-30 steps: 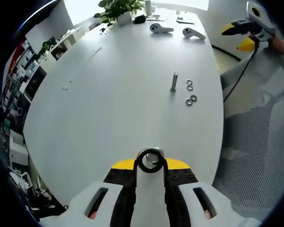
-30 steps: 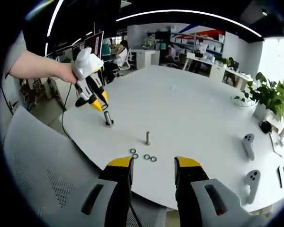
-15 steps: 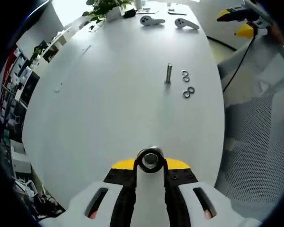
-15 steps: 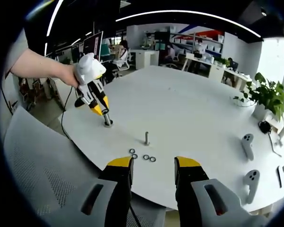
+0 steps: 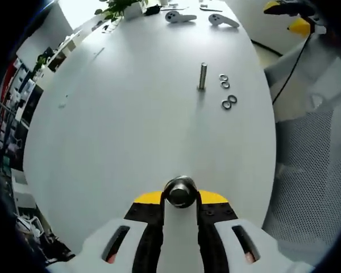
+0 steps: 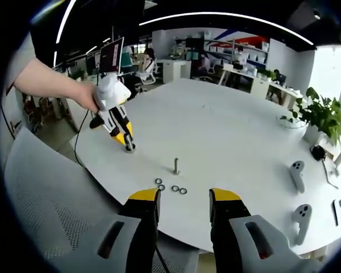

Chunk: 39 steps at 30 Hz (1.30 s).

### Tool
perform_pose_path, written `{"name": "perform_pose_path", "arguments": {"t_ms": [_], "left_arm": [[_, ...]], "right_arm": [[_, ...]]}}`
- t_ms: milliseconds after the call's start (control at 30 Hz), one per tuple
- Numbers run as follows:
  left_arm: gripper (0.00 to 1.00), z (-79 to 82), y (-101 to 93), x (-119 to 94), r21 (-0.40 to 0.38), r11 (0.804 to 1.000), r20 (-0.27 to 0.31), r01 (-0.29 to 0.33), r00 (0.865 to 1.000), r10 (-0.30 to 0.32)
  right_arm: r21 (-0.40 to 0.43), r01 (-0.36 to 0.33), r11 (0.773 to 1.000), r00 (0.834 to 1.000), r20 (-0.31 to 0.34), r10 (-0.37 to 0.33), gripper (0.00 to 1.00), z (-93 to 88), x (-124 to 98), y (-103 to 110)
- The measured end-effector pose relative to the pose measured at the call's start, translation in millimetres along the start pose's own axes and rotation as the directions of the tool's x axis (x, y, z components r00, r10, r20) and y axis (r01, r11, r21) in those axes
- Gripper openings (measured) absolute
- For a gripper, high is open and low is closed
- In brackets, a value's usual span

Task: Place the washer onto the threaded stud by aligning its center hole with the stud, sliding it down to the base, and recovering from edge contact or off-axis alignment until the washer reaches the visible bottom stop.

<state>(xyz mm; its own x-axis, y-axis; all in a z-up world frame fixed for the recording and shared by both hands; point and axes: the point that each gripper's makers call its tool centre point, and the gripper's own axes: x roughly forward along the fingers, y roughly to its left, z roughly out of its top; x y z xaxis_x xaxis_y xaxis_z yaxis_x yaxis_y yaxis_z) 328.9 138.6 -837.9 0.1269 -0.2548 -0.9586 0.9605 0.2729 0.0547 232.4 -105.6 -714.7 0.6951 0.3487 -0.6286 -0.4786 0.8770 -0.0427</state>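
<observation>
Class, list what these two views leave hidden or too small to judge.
- Left gripper view: the stud shows end-on between the jaws; its base and any washer on it are hidden.
- Right gripper view: left gripper covers that stud.
- Loose washers: too small to count surely.

No readable text, label, brand, number or sign in either view

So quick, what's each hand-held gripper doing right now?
Left hand-held gripper: shut on the stud.
Right hand-held gripper: open, holding nothing.
</observation>
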Motion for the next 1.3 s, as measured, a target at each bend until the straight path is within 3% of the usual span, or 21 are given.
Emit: {"name": "perform_pose_path", "arguments": {"t_ms": [233,600,733,800,900,1033,1167,1300], "left_arm": [[0.19,-3.2,-1.2,16,0.003,1.0,-0.026,0.012,1.0,-0.012],[0.21,-4.6,-3.1,20,-0.036,0.999,-0.016,0.027,0.999,-0.028],[0.24,-2.1,-5.1,18,-0.016,1.0,0.008,0.013,1.0,-0.013],[0.3,0.0,-2.3,16,-0.032,0.999,0.034,-0.009,0.999,0.01],[0.31,3.5,-2.9,8,-0.089,0.996,0.074,-0.023,0.997,0.029],[0.31,10.0,-2.8,-11,-0.152,0.987,0.151,-0.06,0.985,0.083],[0.35,15.0,-0.6,-29,-0.293,0.954,0.276,-0.063,0.95,0.147],[0.33,10.1,-10.1,-47,-0.323,0.943,0.309,-0.076,0.934,0.181]], "right_arm": [[0.0,0.001,1.0,1.0,-0.002,-0.001,0.36,-0.3,0,0],[-0.006,-0.006,1.0,1.0,-0.018,0.006,0.36,-3.2,2,1],[-0.005,-0.01,1.0,1.0,-0.026,0.01,0.36,-5.0,2,2],[-0.008,-0.011,1.0,1.0,-0.027,0.011,0.36,-5.3,2,2],[-0.008,-0.013,1.0,0.999,-0.032,0.013,0.36,-6.3,2,2],[-0.011,-0.023,1.0,0.999,-0.04,0.023,0.36,-7.5,3,4],[0.008,-0.014,1.0,0.999,-0.045,0.014,0.36,-8.7,3,1],[0.0,-0.027,1.0,0.997,-0.067,0.027,0.36,-12.4,5,4]]}}
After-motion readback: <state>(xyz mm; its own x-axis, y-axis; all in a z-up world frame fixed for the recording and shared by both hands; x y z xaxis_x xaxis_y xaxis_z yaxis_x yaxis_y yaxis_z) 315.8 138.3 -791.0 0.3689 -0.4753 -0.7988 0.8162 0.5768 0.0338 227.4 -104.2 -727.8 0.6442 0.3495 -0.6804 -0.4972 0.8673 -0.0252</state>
